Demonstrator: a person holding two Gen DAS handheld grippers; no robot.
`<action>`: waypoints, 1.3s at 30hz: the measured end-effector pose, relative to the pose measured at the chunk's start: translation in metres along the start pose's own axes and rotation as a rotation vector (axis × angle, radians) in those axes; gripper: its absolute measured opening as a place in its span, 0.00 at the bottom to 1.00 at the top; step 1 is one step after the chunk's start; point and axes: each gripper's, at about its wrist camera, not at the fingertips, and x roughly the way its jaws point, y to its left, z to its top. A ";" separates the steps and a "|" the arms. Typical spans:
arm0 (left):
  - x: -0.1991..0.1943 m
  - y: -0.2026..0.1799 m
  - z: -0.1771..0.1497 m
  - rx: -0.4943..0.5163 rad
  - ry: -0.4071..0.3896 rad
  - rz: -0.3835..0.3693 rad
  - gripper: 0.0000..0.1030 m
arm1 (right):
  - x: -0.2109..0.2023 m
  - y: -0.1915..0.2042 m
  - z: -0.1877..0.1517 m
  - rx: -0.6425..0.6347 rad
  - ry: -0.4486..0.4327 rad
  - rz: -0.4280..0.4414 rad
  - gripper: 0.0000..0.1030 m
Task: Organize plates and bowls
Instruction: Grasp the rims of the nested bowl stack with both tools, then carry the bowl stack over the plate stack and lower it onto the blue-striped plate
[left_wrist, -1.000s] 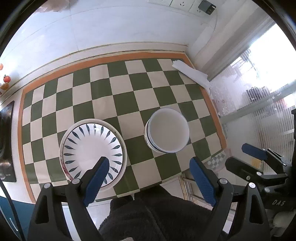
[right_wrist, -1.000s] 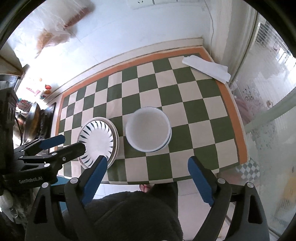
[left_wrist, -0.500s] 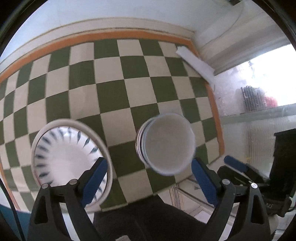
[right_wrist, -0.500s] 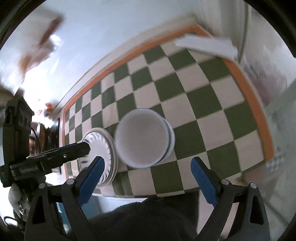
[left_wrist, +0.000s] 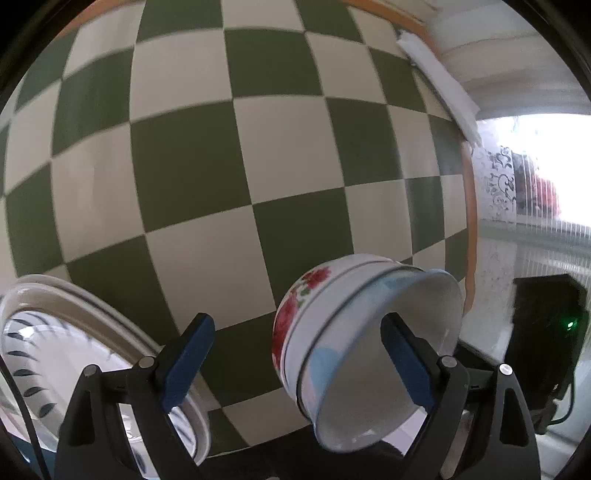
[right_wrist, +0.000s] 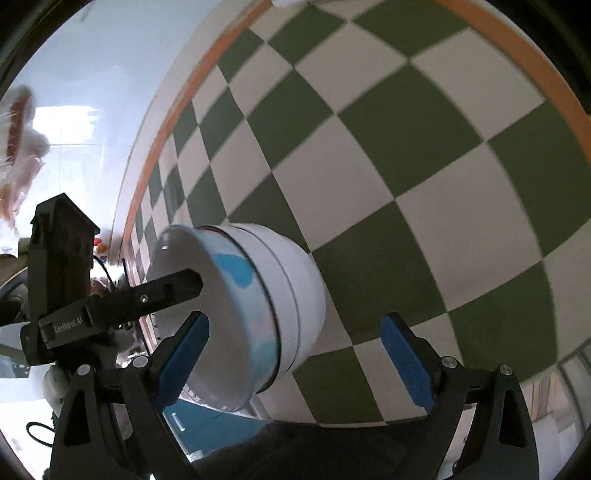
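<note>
Green-checked cloth (left_wrist: 192, 162) | bowls (left_wrist: 354, 332) beside plates (left_wrist: 48, 343) (stacked)

A green-and-cream checkered cloth (left_wrist: 229, 155) with an orange border (right_wrist: 524, 59) was seen filling most of both views, spread over a white counter (right_wrist: 110, 66). In the left wrist view, a folded white cloth (left_wrist: 439, 77) was laid along the upper right, and a bright window with patterned frosted glass (left_wrist: 498, 184) was seen at the right edge, overexposed. Glare was noted on the counter at the left of the right wrist view. A blue cabinet front (right_wrist: 207, 424) was visible at the lower left there. Motion blur was present throughout.
</note>
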 end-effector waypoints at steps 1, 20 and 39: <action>0.003 0.002 0.001 -0.006 0.007 -0.006 0.89 | 0.006 -0.002 0.001 0.007 0.012 0.018 0.91; 0.016 0.010 -0.003 -0.026 0.036 -0.117 0.52 | 0.053 0.000 0.011 -0.013 0.087 0.107 0.49; -0.026 0.018 -0.022 -0.125 -0.082 -0.132 0.52 | 0.041 0.055 0.037 -0.191 0.141 0.091 0.49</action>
